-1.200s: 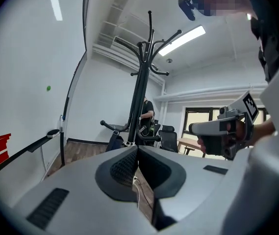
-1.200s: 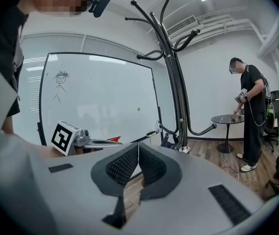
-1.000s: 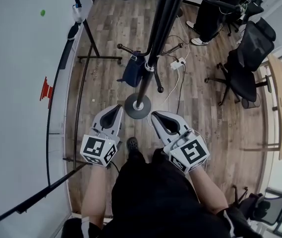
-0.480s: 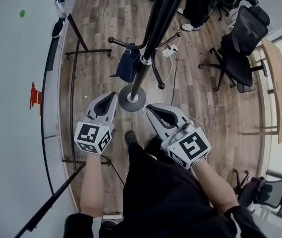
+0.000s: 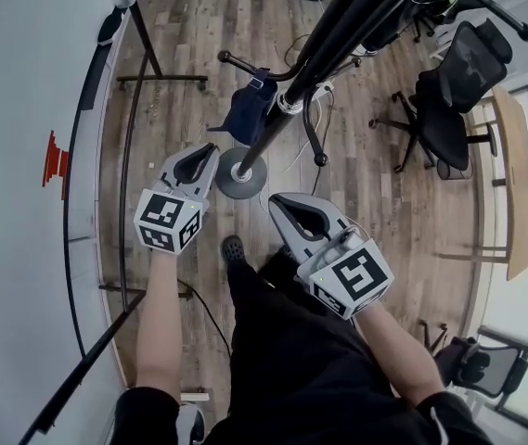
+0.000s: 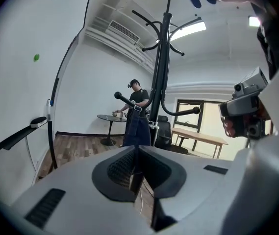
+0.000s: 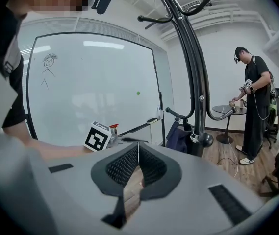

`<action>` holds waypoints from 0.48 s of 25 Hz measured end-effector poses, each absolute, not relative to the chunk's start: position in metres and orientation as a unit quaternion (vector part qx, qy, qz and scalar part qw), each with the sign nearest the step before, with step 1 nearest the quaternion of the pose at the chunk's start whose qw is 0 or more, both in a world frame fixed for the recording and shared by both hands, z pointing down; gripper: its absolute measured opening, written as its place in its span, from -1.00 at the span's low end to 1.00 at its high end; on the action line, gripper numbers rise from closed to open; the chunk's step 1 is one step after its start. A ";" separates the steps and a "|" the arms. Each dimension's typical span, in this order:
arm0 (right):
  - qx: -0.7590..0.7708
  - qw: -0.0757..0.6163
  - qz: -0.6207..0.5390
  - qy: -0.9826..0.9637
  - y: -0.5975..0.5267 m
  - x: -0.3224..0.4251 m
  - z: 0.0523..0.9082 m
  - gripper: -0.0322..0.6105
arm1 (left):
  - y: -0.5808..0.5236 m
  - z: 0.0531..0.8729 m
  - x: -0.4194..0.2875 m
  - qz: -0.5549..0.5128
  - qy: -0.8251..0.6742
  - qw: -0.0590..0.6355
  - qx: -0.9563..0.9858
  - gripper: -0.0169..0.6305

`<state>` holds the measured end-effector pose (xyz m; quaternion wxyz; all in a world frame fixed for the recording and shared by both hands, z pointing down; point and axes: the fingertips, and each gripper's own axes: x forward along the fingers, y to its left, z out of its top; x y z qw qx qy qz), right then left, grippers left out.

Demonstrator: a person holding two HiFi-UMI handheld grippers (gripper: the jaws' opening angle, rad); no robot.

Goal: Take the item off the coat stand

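Observation:
A black coat stand rises from a round base on the wood floor. A dark blue bag hangs from one of its low hooks. In the left gripper view the bag hangs straight ahead beside the pole. In the right gripper view the bag is to the right of centre, by the stand. My left gripper is shut and empty, a little short of the bag. My right gripper is shut and empty, nearer my body and to the right of the base.
A whiteboard on a wheeled frame stands at the left. Office chairs and a wooden table are at the right. A white power strip with cables lies behind the stand. Another person stands by a round table.
The left gripper has moved forward toward the stand and the bag. The head view has shifted, so the stand leans more to the right. The right gripper has hardly moved.

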<state>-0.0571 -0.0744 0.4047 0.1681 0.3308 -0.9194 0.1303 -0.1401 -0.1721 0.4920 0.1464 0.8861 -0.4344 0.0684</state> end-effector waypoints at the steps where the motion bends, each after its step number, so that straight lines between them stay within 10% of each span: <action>1: 0.331 0.169 0.132 -0.919 -0.075 -0.059 0.406 -0.80 | -0.175 0.495 -0.142 0.073 -0.435 0.143 0.886 -0.89; 12: 0.327 0.175 0.136 -0.919 -0.082 -0.074 0.413 -0.80 | -0.205 0.546 -0.151 0.143 -0.430 0.107 0.885 -0.72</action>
